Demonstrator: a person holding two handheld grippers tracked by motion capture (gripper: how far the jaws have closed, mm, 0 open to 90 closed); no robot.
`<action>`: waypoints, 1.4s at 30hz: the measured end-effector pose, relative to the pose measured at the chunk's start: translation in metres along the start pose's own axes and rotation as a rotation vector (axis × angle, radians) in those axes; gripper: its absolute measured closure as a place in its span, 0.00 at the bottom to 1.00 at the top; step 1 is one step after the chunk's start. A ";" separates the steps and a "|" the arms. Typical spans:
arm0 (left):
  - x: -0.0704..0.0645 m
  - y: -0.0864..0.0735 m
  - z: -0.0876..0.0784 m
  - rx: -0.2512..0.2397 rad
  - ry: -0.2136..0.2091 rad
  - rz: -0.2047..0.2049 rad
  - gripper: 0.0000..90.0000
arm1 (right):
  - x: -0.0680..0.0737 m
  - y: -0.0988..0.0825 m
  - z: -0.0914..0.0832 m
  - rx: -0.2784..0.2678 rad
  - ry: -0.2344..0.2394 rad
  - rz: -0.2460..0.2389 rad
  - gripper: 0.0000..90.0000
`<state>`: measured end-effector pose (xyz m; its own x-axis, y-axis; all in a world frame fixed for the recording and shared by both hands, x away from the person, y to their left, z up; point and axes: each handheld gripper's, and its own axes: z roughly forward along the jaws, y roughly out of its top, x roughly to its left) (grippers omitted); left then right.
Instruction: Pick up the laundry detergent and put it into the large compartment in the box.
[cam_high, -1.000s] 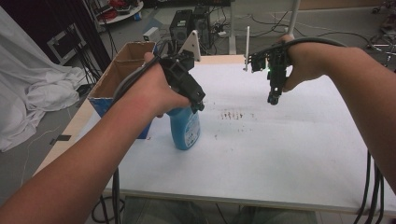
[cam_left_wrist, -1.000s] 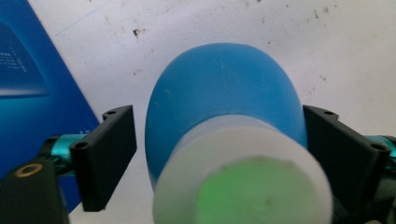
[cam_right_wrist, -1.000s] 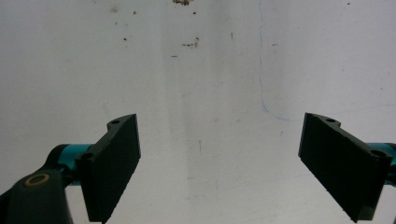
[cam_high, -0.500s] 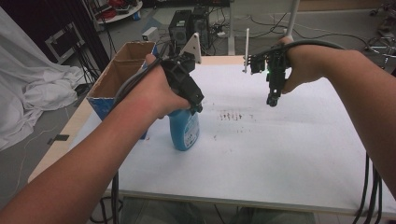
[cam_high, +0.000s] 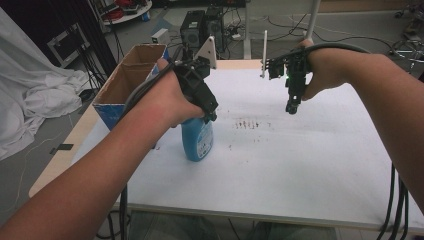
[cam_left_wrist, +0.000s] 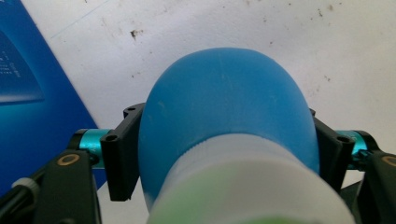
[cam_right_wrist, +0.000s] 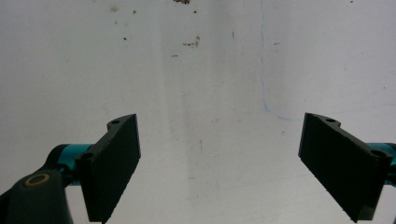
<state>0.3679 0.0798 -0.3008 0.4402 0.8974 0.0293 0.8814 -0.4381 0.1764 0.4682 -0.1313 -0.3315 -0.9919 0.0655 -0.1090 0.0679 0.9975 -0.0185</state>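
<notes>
Workshop floor cluttered with cables, equipment cases and a white sheet heaped at the left. White table (cam_high: 300, 170) in the middle, its top scuffed and speckled with small dark marks near centre. Open cardboard box (cam_high: 131, 82) with a blue lower side stood at the table's left edge.

Blue bottle (cam_high: 198, 140) stood upright on the table just beside the box, label facing the camera. Left gripper (cam_high: 209, 116) came down over it from above. In the left gripper view the bottle's rounded blue shoulder (cam_left_wrist: 224, 107) sat between the two black jaws, white cap or neck close to the lens. The jaws had just been closing, and both pads lay against the bottle's sides: pinching it, as far as could be seen. Bottle base still on the table in the high view; no lift visible.

Right gripper (cam_high: 291, 107) hung in the air over the far right half of the table, pointing down, well apart from the bottle. Its own view showed both jaws spread wide with nothing between them, bare table below.

Judgement on progress: early stage. The grasp on the bottle appeared made or nearly made. Lifting and carrying it remained, likely into the box next to it, though the destination was a guess. Right hand idle, no part yet.
</notes>
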 end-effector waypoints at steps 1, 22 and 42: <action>0.000 0.000 0.000 -0.004 -0.003 0.000 0.31 | 0.000 0.000 0.000 0.001 0.000 -0.002 0.13; 0.003 0.001 0.000 0.012 -0.048 0.011 0.45 | 0.000 0.002 0.002 0.006 0.000 -0.002 0.13; 0.018 0.002 -0.062 -0.007 -0.067 0.104 0.45 | 0.001 0.000 -0.001 0.005 -0.005 -0.012 0.13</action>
<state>0.3668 0.0986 -0.2391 0.5399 0.8415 -0.0181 0.8293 -0.5281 0.1825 0.4668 -0.1307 -0.3305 -0.9922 0.0530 -0.1132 0.0562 0.9981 -0.0252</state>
